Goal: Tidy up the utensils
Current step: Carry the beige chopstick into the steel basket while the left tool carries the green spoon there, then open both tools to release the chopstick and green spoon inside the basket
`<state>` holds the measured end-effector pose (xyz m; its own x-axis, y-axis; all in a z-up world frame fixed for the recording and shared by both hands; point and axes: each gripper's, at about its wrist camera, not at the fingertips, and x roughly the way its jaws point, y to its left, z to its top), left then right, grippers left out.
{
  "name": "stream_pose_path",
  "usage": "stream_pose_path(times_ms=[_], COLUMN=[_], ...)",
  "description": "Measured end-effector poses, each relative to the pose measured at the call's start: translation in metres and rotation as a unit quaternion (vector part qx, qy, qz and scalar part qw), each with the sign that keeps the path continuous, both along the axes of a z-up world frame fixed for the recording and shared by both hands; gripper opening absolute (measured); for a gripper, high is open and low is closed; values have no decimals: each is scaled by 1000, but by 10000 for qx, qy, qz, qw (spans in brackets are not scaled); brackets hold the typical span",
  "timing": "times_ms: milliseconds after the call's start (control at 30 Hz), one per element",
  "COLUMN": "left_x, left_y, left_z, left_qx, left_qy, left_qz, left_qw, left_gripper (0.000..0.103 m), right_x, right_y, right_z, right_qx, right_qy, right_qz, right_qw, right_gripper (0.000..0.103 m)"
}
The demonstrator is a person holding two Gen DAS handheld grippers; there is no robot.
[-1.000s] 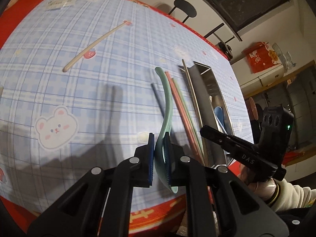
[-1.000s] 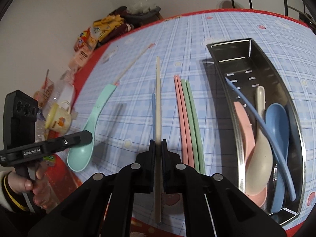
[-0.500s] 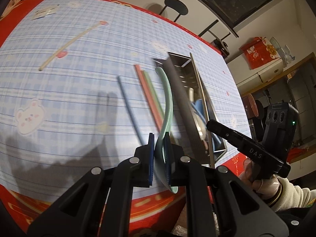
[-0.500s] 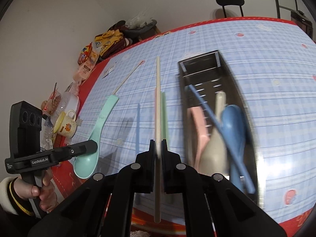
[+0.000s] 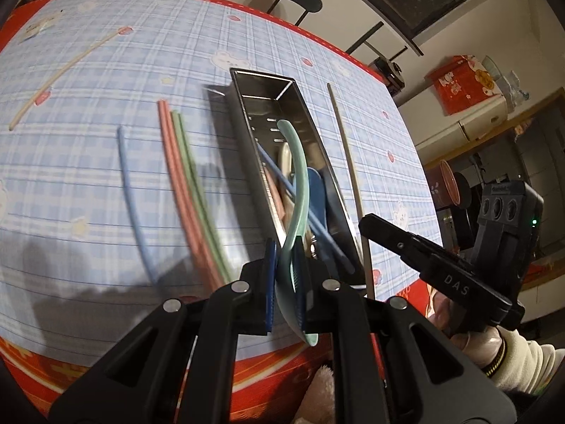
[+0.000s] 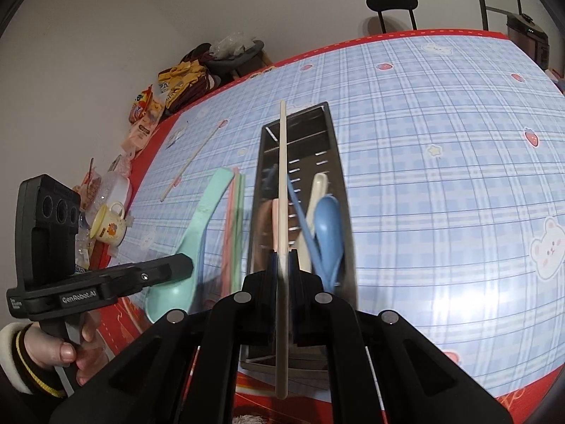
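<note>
In the left wrist view my left gripper (image 5: 284, 272) is shut on the bowl end of a mint green spoon (image 5: 300, 169), whose handle hangs over the steel tray (image 5: 261, 77). My right gripper (image 6: 282, 265) is shut on a cream chopstick (image 6: 282, 162) that lies lengthwise above the tray (image 6: 339, 176). In the tray lie a blue spoon (image 6: 328, 222), a cream spoon (image 6: 317, 190), a pink spoon (image 6: 273, 219) and a blue chopstick (image 6: 300, 212). On the cloth left of the tray lie pink chopsticks (image 5: 176, 176), green chopsticks (image 5: 192, 169), a blue chopstick (image 5: 132, 205) and a cream chopstick (image 5: 60, 74).
The table wears a blue checked cloth with a red border (image 5: 106, 357). Snack bags (image 6: 152, 113) and a yellow cup (image 6: 107, 226) crowd the far left edge. A black stool (image 6: 392, 3) stands behind the table. A hand (image 6: 53, 346) holds the left gripper (image 6: 180, 268).
Both grippers have carried their loads sideways to the right, from over the loose chopsticks to over the steel tray. Neither grip has changed.
</note>
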<state>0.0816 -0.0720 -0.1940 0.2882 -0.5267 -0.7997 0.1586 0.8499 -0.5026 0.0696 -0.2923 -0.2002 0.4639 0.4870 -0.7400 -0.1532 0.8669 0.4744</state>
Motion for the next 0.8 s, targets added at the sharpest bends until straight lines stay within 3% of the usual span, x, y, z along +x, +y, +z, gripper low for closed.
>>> stream_pose_path(times_ms=[433,800], left_x=[6,3], left_y=[-31,-41], left_z=[-32,-37], left_qx=[-427,-130], left_qy=[201,91], left_qz=[743,891], left_qw=[9961,9959], left_gripper=[13,11], right_x=[18,19], right_y=[-8,-13], right_z=[-2,-7], right_qx=[-136,-227], right_qy=[162,256], right_qz=[374,484], right_qw=[9991,9982], right_gripper=[7,7])
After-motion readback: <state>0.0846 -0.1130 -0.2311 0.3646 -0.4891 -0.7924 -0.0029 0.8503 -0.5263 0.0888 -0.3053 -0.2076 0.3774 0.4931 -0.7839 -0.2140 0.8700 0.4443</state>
